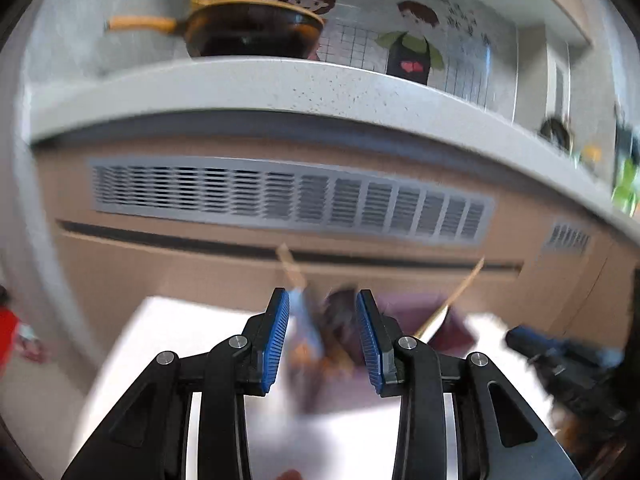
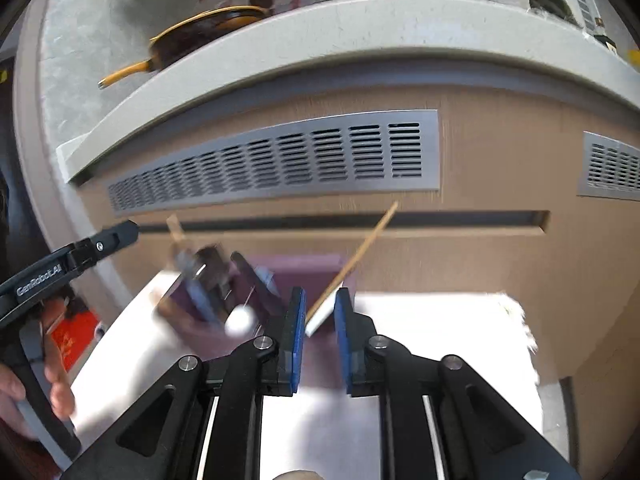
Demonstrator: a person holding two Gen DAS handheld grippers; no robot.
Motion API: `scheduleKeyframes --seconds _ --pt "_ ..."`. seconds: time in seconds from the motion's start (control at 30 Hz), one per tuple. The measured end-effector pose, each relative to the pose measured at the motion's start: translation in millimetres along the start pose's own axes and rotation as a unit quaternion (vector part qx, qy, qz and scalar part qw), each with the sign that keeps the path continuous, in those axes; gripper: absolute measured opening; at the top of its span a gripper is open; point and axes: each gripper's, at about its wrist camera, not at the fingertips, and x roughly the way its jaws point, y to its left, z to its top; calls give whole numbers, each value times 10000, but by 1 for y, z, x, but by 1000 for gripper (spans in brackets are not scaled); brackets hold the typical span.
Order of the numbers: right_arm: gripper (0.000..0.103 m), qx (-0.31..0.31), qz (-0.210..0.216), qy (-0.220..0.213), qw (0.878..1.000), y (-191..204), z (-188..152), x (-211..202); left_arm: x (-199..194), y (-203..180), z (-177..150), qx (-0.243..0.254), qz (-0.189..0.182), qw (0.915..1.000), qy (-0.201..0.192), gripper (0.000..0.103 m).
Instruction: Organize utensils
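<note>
Both views motion-blurred. My left tool [image 1: 322, 336] has its blue pads standing wide apart, nothing pressed between them; past the tips sits the purple tray [image 1: 436, 320] on the white surface [image 1: 188, 344], crowded with utensils [image 1: 316, 336] that are too smeared to name one by one. A wooden chopstick [image 1: 448, 304] leans up and to the right out of the tray. My right tool [image 2: 320, 334] has a narrower gap, and the lower end of the chopstick [image 2: 352, 264] runs down into that gap, but I cannot tell if the pads touch it or just frame it. In the right view the tray [image 2: 304, 268] lies just ahead of the tips, a white round-ended utensil [image 2: 239, 320] in it, and my left tool [image 2: 80, 254] reaches in from the left edge with my hand [image 2: 56, 376] on its grip. Behind: cabinet front with vent grille [image 2: 280, 160], countertop with a yellow-handled pan [image 1: 248, 28]
</note>
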Motion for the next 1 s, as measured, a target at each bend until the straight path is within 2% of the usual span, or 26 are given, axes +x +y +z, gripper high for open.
scheduleKeyframes --seconds 0.13,0.23,0.4,0.57,0.67,1.0 --pt "16 -275 -85 422 9987 18 -36 -46 -44 -7 -40 207 160 9989 400 36" --pt "16 -365 32 417 9985 34 -61 -79 -72 -9 -67 92 223 9975 671 36" --pt "16 -508 -171 475 9974 62 -81 -107 -112 -20 -95 76 355 9968 710 36" --pt "16 -678 -268 343 9968 83 -91 -133 -133 -31 -105 264 287 9965 746 36" --pt "16 -782 -369 245 9960 89 -95 -141 -136 -32 -104 216 206 9964 789 36" --pt "16 -848 -387 191 9955 92 -94 -149 -143 -33 -102 205 71 9971 724 36"
